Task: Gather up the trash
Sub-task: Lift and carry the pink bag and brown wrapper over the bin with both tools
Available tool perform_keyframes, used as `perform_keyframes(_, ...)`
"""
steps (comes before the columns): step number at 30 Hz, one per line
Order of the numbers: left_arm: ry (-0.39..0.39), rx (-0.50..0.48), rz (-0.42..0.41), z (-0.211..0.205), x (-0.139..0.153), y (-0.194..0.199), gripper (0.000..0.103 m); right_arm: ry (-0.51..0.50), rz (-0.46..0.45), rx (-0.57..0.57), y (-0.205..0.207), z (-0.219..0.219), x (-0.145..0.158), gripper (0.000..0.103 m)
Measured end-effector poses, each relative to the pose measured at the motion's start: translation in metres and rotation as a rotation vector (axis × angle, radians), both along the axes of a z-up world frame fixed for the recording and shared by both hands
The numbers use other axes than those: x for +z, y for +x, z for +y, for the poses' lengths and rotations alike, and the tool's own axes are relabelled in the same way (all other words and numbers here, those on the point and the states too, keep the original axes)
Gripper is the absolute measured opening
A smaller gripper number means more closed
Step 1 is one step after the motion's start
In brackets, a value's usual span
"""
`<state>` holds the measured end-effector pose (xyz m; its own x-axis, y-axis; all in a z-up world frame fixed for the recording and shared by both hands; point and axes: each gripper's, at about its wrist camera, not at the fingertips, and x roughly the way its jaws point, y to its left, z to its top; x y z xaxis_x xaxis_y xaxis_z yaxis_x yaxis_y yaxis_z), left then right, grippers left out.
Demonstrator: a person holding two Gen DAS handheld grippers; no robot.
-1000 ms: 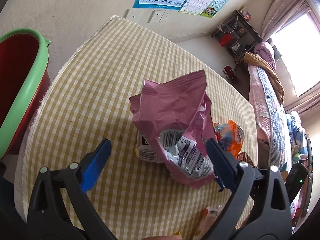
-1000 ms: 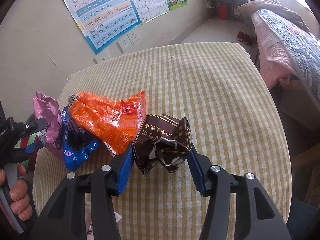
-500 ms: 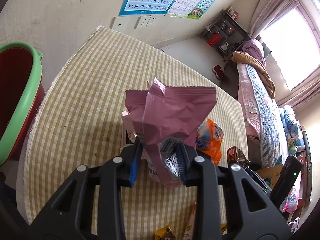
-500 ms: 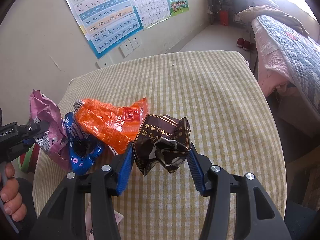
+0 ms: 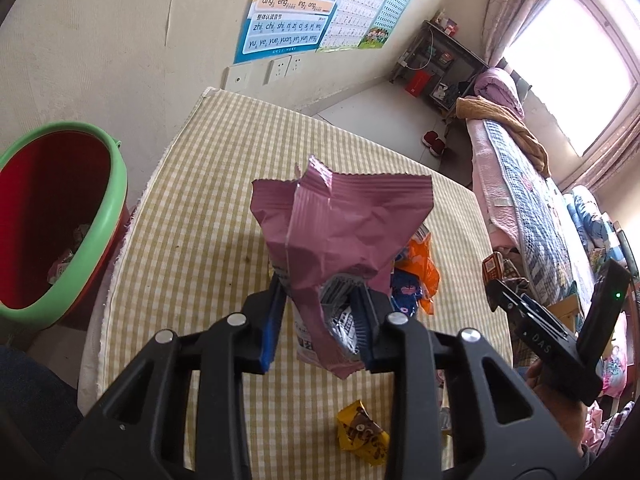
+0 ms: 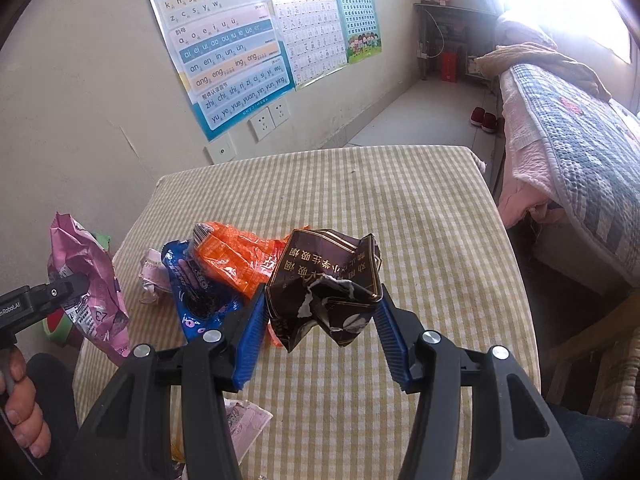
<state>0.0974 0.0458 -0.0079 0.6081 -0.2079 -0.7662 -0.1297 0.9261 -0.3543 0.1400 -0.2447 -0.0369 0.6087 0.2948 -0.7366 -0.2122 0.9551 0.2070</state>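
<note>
left claw point(image 5: 320, 322) now clamped on pink wrapper point(image 5: 344, 224) | lifted | right claw point(image 6: 320, 326) unchanged

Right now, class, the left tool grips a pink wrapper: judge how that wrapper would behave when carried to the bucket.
The pink wrapper is creased and torn open, so it is probably thin, floppy film. It stands above the left tool without sagging, suggesting it is very light. Its glossy surface could slip.
</note>
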Motion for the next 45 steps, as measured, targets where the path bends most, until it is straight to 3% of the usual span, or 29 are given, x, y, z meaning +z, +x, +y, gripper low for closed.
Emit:
perform_keyframes(17,0.066,0.099,-0.081,0.054,0.018,-0.049,0.030,-0.059,-0.069,0.084,-0.035,0.046,0.036,0.050)
perform_keyframes(25,0.072,0.239,-0.095,0.114,0.015,-0.070,0.030,-0.049,-0.078,0.176,-0.038,0.095,0.044,0.050)
perform_keyframes(34,0.049,0.420,-0.191,0.176,0.025,-0.090,0.030,-0.033,-0.111,0.293,-0.038,0.161,0.061,0.051)
perform_keyframes(45,0.000,0.547,-0.236,0.217,0.020,-0.110,0.030,-0.042,-0.140,0.418,-0.032,0.239,0.075,0.051)
